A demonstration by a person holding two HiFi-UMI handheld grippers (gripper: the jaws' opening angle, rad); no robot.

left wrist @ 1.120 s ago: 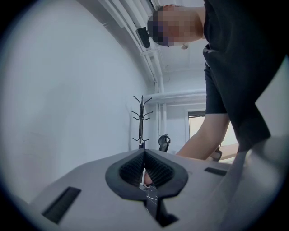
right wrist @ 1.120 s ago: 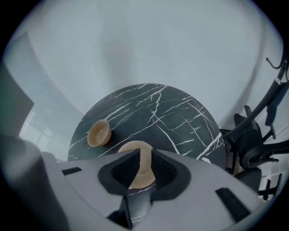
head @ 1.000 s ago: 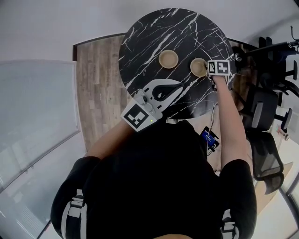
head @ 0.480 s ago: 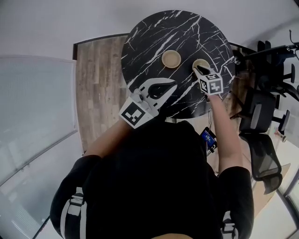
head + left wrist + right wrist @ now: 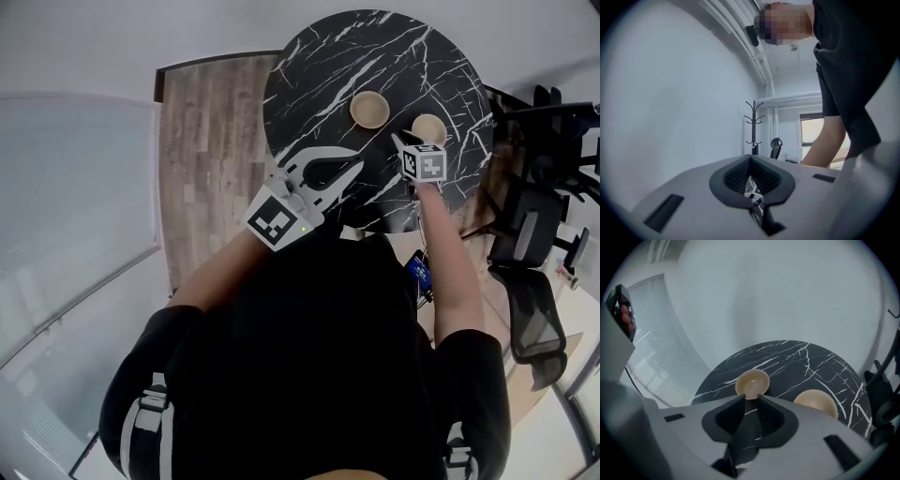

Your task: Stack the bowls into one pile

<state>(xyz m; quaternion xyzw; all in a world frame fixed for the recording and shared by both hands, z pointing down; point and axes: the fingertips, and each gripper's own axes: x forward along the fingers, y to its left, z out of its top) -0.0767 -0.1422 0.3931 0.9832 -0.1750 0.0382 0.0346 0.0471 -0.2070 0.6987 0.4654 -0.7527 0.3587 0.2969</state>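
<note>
**Black-clad person with two pale grey grippers**

The person wears a black short-sleeved top (image 5: 319, 375), with grey-and-white banded straps (image 5: 148, 427) at both shoulders. The left gripper (image 5: 349, 165) has a light grey shell. Its fingers (image 5: 693, 192) are lined with black ribbed padding (image 5: 736, 176) and have dark slots (image 5: 663, 213) in their flat faces. It bears a white cube (image 5: 277, 221) with black square markers and a small green light (image 5: 302, 228). The right gripper (image 5: 403, 142) has the same grey build and black lining, with its own marker cube (image 5: 424, 163).

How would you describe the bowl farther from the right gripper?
Find the round black marble table. Two tan bowls stand on it, apart. This bowl sits nearer the table's middle; the other bowl sits by the edge, beside the right gripper.
</note>
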